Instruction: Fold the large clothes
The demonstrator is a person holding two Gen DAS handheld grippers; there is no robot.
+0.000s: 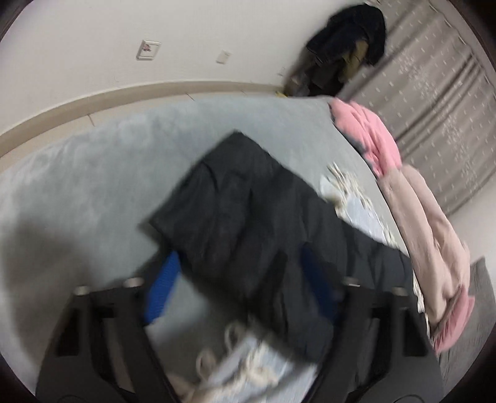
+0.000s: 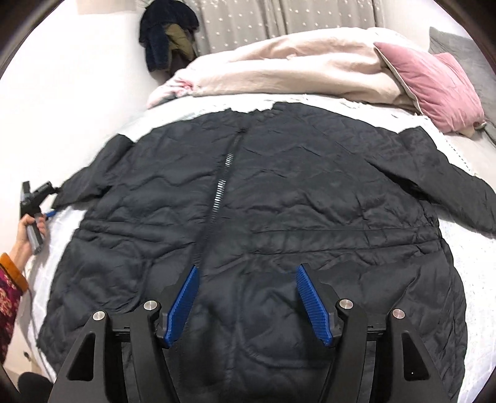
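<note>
A large black quilted jacket (image 2: 279, 198) lies spread flat on the bed, zipper (image 2: 223, 179) running up its middle, sleeves out to both sides. My right gripper (image 2: 246, 272) is open and empty, hovering over the jacket's lower hem. My left gripper (image 2: 46, 198) shows at the far left of the right wrist view, at the end of the jacket's left sleeve (image 2: 83, 186). In the blurred left wrist view the left gripper (image 1: 238, 263) has its blue pads (image 1: 164, 279) apart, with the black sleeve (image 1: 241, 210) draped between and over them.
A pink-beige blanket (image 2: 279, 65) and a pink pillow (image 2: 434, 80) lie at the head of the bed. Dark clothes (image 2: 167, 34) hang by the grey curtain (image 2: 279, 21). The bed sheet (image 1: 93, 173) is light grey.
</note>
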